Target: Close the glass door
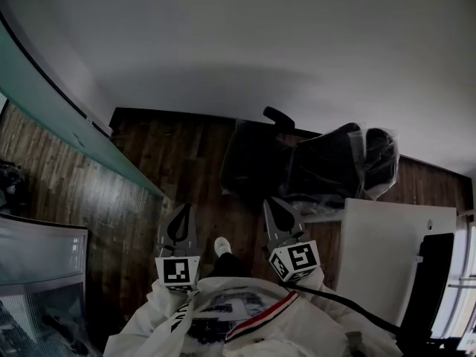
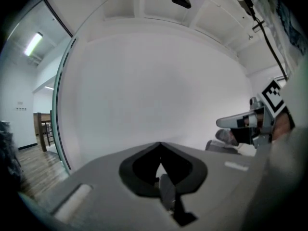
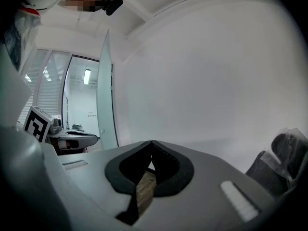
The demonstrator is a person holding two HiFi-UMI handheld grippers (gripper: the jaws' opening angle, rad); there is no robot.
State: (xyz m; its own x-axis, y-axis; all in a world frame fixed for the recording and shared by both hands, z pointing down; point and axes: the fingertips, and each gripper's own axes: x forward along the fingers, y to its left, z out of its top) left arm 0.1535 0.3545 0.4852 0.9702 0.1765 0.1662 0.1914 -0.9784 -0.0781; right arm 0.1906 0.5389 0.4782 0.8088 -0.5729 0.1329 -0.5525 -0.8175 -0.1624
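The glass door (image 1: 82, 136) stands open at my left, its greenish edge running diagonally over the dark wood floor. It appears as a thin framed edge (image 2: 59, 124) in the left gripper view and as a tall pale-green pane (image 3: 107, 95) in the right gripper view. My left gripper (image 1: 181, 213) (image 2: 160, 143) is shut and empty, its tips meeting in front of a white wall. A little to its right my right gripper (image 1: 274, 205) (image 3: 152, 142) is also shut, holding nothing. Both are held level, side by side, apart from the door.
A black office chair under clear plastic (image 1: 327, 162) stands ahead on the right, beside a white desk (image 1: 387, 251). A white wall (image 1: 260, 43) fills the space ahead. A glass-fronted unit (image 1: 37, 274) sits low at the left. Dark wood floor (image 1: 186, 155) lies between door and chair.
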